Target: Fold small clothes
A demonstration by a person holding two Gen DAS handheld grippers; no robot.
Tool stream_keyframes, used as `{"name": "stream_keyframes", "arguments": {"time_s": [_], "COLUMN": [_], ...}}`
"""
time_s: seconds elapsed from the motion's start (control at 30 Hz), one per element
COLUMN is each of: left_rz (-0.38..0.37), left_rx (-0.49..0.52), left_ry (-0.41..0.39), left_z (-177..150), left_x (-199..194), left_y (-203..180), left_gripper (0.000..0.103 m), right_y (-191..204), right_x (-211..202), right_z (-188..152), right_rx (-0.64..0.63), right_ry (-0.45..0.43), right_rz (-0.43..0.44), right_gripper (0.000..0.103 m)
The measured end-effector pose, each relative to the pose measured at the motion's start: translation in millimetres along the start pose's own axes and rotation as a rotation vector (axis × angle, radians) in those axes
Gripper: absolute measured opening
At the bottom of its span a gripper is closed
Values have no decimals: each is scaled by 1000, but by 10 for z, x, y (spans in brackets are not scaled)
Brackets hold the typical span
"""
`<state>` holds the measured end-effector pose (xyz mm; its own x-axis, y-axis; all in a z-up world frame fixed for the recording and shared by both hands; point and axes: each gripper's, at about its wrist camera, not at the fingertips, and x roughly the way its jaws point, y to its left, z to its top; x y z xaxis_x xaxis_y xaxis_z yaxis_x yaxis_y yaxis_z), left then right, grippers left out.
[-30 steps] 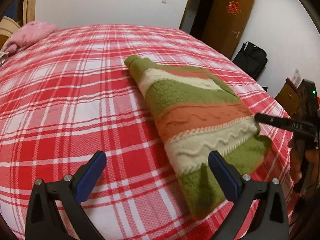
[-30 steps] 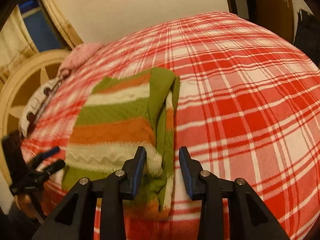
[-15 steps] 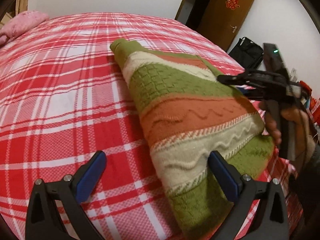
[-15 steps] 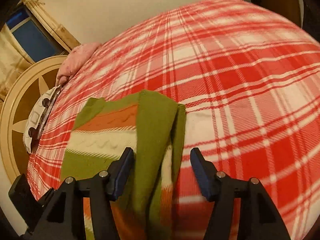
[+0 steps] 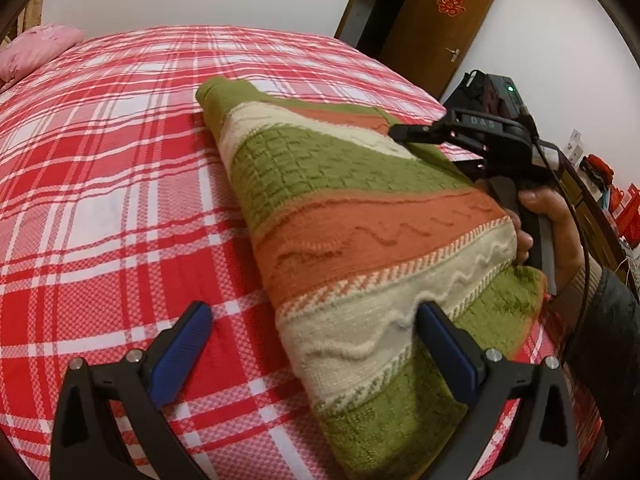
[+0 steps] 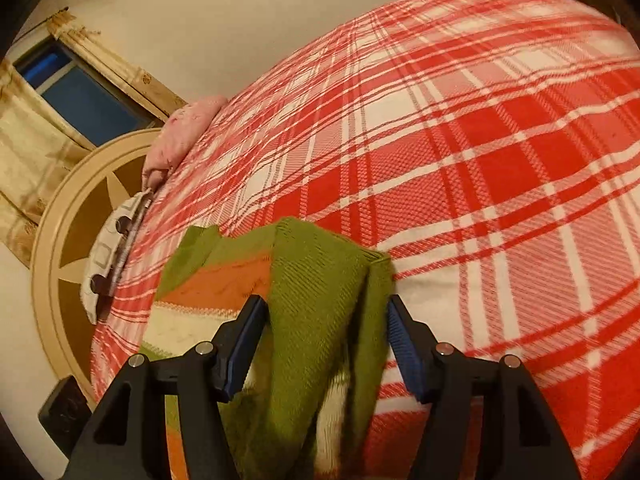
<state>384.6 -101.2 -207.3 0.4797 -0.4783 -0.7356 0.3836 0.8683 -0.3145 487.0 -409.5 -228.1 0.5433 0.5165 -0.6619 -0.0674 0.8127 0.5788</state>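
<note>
A knitted sweater with green, orange and cream stripes lies folded lengthwise on the red plaid bed. My left gripper stands open wide at the sweater's near hem; its right finger rests against the cream stripe and its left finger is over bare sheet. My right gripper, held by a person's hand, hovers at the sweater's far right edge. In the right wrist view the right gripper is open, and the folded green sleeve lies between its fingers without being pinched.
A pink pillow and a round wooden headboard are at the head of the bed. A brown door stands past the bed's far corner. Bare plaid sheet stretches beyond the sweater.
The right gripper let go of the sweater's edge, spread its jaws and travelled up the sweater's side to the green sleeve. The left gripper edged closer to the hem.
</note>
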Motion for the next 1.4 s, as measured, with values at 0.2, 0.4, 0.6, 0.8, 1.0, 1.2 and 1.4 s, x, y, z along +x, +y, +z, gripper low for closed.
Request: {"name": "stream_keyframes", "arguments": {"time_s": [0.2,0.4,0.6,0.8,1.0,1.2,1.4], "left_rz": [6,-17,-35,-26,-19,-12,-10], "left_rx": [26,65,80,98,93,115,128], "left_ry": [10,18,16,0,-5,-21,-50], "left_z": [18,31,-3,-37,14,-23,-133], "left_x": [42,37,-3,-108,-190,-328,-591], "left_y": [-70,-128,-180,-202,-202,-253,-311], "left_gripper": [103,88,74,50,35,30,29], "right_y": [80,185,364,444,598,711,870], "right_x": [102,63,-16,-120,-222,-284,-352], "right_z": [-36,-74,-99,-107,-127,-147,-217], "right_rx": [2,-23,-75,-80,-98,-103,-108], "right_ry": [48,14,-29,-64,-87,-86,-83], "right_rz": [59,33,-28,-40,-60,-67,-45], "right_gripper": [39,32,31,30,30,29,29]}}
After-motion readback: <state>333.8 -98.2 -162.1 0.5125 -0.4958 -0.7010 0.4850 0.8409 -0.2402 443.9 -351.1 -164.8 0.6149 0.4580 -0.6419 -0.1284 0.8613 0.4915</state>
